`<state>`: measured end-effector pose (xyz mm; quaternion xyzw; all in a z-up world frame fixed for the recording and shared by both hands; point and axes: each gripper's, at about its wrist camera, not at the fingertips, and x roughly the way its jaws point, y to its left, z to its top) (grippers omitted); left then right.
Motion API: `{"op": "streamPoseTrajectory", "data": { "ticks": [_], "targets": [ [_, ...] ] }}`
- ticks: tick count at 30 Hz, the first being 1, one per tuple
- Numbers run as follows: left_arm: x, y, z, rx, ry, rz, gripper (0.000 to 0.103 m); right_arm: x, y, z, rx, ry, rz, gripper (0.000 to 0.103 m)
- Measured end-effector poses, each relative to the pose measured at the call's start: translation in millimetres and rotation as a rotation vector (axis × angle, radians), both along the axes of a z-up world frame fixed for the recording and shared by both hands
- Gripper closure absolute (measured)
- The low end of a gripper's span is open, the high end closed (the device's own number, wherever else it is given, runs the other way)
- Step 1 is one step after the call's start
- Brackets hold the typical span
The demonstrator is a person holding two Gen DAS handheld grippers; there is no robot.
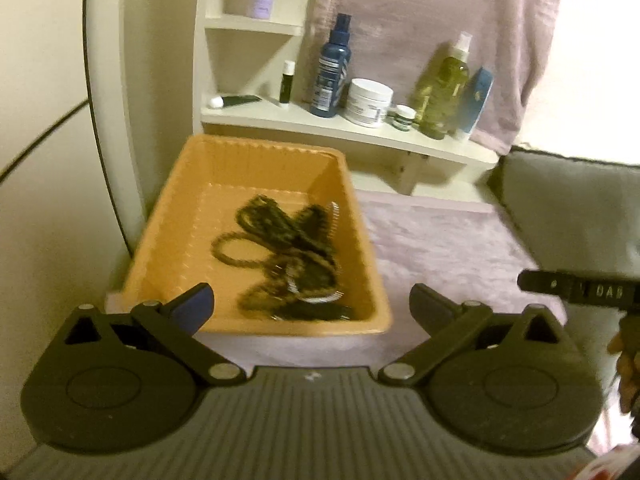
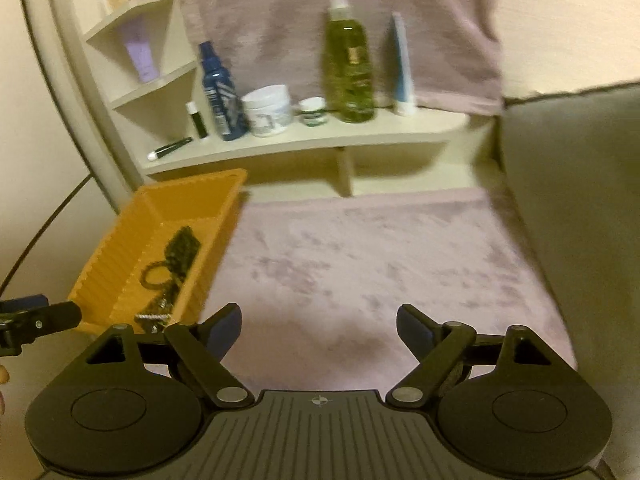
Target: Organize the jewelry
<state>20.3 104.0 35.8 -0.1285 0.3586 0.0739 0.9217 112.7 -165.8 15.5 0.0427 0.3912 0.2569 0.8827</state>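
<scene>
Now both grippers hang empty.
Left gripper [image 1: 310,304] and right gripper [image 2: 318,326] gape wide; jewelry [image 1: 280,256] lies in the orange basket [image 1: 168,216].

Cream shelf [image 2: 304,144] at 12 o'clock. On it: blue bottle [image 2: 218,92] at 11, white jar [image 2: 267,110] beside, small jar [image 2: 313,111], green spray bottle [image 2: 349,64] at 12, blue tube [image 2: 401,68] at 1. Lilac plush mat [image 2: 360,264] below. Grey cushion [image 2: 572,200] at 3.

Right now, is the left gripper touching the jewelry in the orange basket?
Apart. The left wrist view shows the left gripper open with empty space between its fingers, held short of the orange basket; the jewelry lies on the basket floor.
</scene>
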Motion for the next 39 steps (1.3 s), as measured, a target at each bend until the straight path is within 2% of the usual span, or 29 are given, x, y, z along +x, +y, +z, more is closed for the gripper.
{"op": "streamPoseTrajectory", "data": {
  "ticks": [4,16,19,32,39],
  "targets": [
    [-6.7,-19.0,0.5,-0.005,0.016,0.015,0.0,-13.6,-21.3,2.1,-0.011,0.01,-0.029,0.018],
    [-17.4,-60.6,-10.2,0.026,0.095,-0.061,0.0,-41.7,-57.0,-7.6,-0.029,0.046,-0.08,0.018],
    [-17.9,-71.8,-13.2,0.052,0.109,-0.071,0.0,-45.4,-59.6,-9.1,-0.029,0.056,-0.081,0.018],
    [-15.3,-90.1,-19.6,0.075,0.124,-0.081,0.0,-55.0,-55.7,-12.8,-0.086,0.07,-0.037,0.018],
    [-15.6,-94.3,-23.8,0.063,0.132,-0.092,0.0,-57.0,-52.6,-15.2,-0.1,0.084,-0.04,0.018]
  ]
}}
